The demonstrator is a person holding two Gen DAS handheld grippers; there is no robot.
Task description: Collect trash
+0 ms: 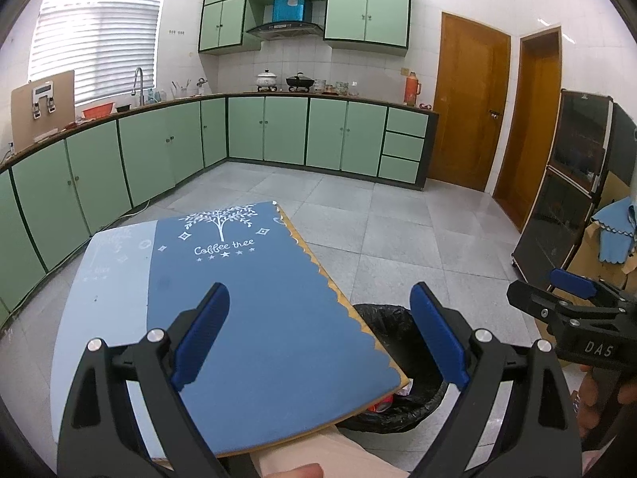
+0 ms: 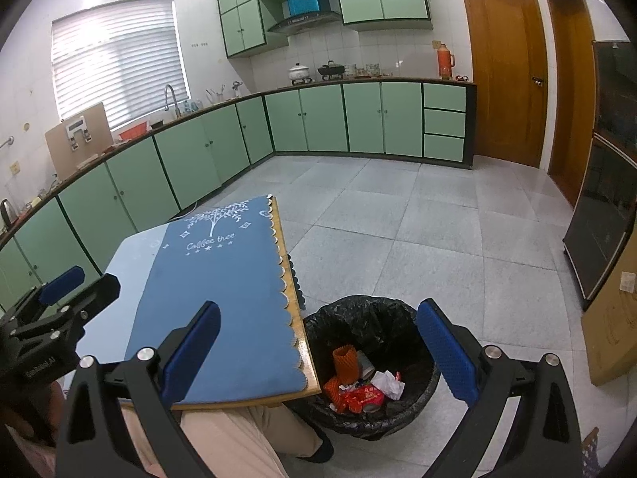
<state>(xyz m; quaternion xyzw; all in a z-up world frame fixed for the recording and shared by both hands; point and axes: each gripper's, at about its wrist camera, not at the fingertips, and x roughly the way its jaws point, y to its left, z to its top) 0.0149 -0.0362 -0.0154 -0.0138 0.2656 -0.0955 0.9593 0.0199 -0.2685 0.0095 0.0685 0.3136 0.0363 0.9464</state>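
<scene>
A bin lined with a black bag [image 2: 370, 318] stands on the floor at the right edge of the table; its rim also shows in the left wrist view [image 1: 382, 314]. Inside it lie an orange foam net sleeve [image 2: 344, 362], a red wrapper [image 2: 364, 396] and crumpled white paper [image 2: 388, 382]. My left gripper [image 1: 318, 334] is open and empty above the blue "Coffee tree" mat [image 1: 254, 302] on the table. My right gripper [image 2: 318, 350] is open and empty, above the table's edge and the bin. Each gripper shows in the other's view: the right one [image 1: 573, 298], the left one [image 2: 71, 290].
Green kitchen cabinets [image 2: 199, 151] run along the left and back walls. Two wooden doors [image 2: 501, 67] are at the back right. A dark glass-fronted cabinet [image 2: 609, 199] and cardboard boxes [image 2: 613, 326] stand at the right. The floor is grey tile [image 2: 418, 219]. The person's legs [image 2: 239, 438] are under the table.
</scene>
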